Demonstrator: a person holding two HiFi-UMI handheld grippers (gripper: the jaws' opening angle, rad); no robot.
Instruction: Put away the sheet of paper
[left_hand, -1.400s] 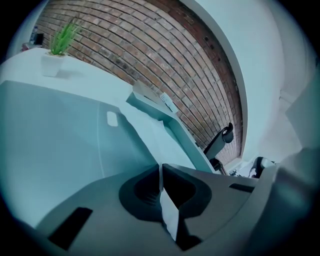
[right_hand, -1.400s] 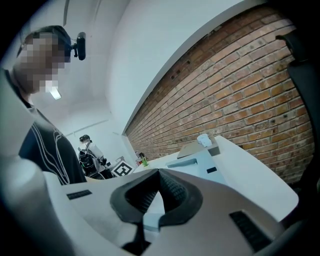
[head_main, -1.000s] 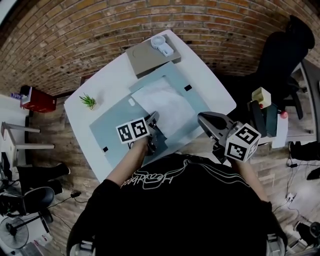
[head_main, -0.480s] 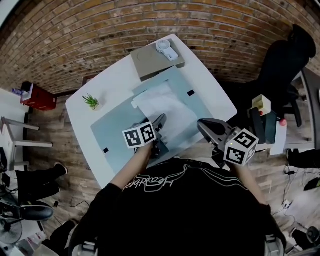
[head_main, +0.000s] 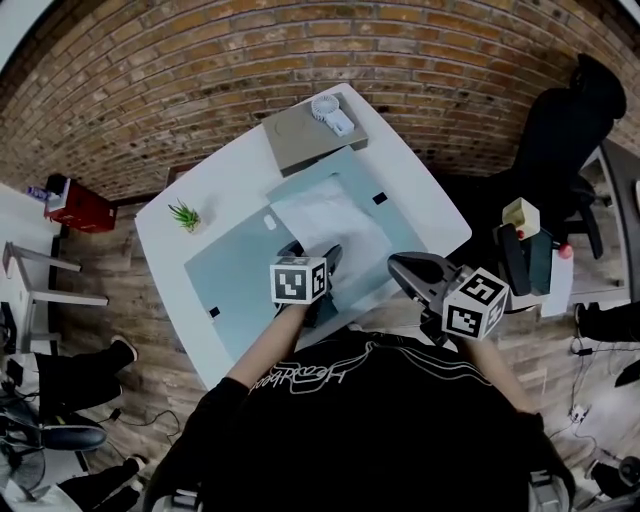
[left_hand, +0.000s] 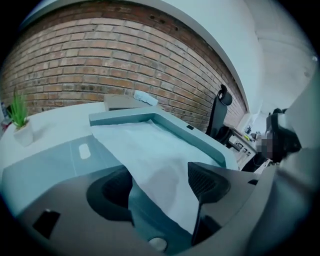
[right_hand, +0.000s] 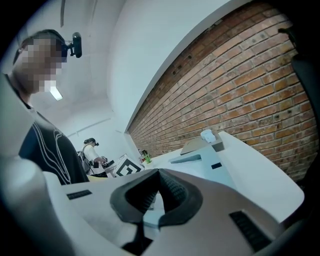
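The white sheet of paper (head_main: 333, 222) lies flat on the right half of an open blue-grey folder (head_main: 235, 272) on the white table. In the left gripper view the sheet (left_hand: 145, 150) runs away from me, and its near corner lies between the jaws. My left gripper (head_main: 312, 254) is low over the sheet's near edge. Its jaws (left_hand: 160, 184) are opening wide and the pads do not press the paper. My right gripper (head_main: 408, 268) hangs off the table's front edge, to the right of the folder. Its jaws (right_hand: 159, 175) are together and hold nothing.
A grey box (head_main: 305, 135) with a small white fan (head_main: 328, 108) sits at the table's far corner. A small potted plant (head_main: 186, 213) stands at the left. A black chair (head_main: 560, 130) is to the right and a red bin (head_main: 78, 204) to the left of the table.
My left gripper's jaws have gone from shut on the sheet's near edge to wide open, and the sheet has settled on the folder. The gripper drew slightly toward me. The right gripper barely moved.
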